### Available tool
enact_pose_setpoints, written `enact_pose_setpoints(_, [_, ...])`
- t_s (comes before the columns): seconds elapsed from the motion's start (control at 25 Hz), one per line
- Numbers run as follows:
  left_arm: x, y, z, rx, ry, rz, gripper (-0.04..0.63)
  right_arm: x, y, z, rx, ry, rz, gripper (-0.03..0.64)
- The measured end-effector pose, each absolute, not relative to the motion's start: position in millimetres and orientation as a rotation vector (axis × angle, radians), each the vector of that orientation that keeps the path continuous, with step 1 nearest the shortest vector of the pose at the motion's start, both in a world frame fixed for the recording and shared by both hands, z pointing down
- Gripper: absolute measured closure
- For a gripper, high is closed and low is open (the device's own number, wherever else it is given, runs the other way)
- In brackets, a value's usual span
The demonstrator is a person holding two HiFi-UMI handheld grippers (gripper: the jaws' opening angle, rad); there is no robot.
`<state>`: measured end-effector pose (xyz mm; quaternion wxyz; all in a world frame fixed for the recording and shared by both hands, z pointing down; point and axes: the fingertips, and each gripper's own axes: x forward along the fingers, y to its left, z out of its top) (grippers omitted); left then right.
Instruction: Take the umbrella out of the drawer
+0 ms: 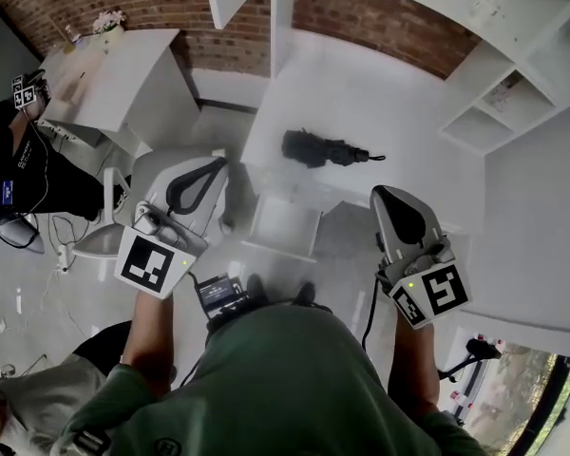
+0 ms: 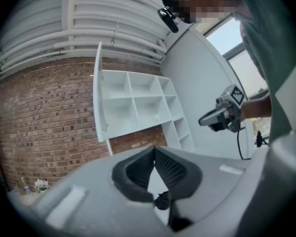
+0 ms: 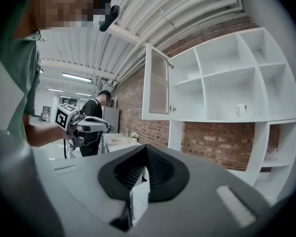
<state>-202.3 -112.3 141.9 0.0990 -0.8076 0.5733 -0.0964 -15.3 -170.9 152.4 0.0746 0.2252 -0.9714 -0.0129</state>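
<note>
The folded black umbrella (image 1: pixel 323 148) lies on the white counter top (image 1: pixel 399 112), beyond both grippers. Below the counter's front edge a white drawer (image 1: pixel 283 224) stands pulled out, and I see nothing in it. My left gripper (image 1: pixel 215 164) is raised at the left of the drawer, jaws shut and empty (image 2: pixel 154 149). My right gripper (image 1: pixel 380 195) is raised at the drawer's right, also shut with nothing between its jaws (image 3: pixel 146 148). Each gripper shows in the other's view: the right gripper (image 2: pixel 222 116), the left gripper (image 3: pixel 81 125). Neither touches the umbrella.
A white open shelf unit (image 1: pixel 513 74) rises right of the counter, with an open cabinet door (image 3: pixel 155 83) above. A brick wall (image 1: pixel 380 17) runs behind. A person in black (image 1: pixel 9 160) stands at far left by a white table (image 1: pixel 123 84) with flowers.
</note>
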Motion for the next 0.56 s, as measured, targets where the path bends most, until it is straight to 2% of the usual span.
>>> enact_pose_setpoints(0.56, [-199.1,-57.3,126.5,-2.402,1.627,-0.291,0.592,-10.0,-123.9,140.7,0.723,-2.893,-0.055,0.612])
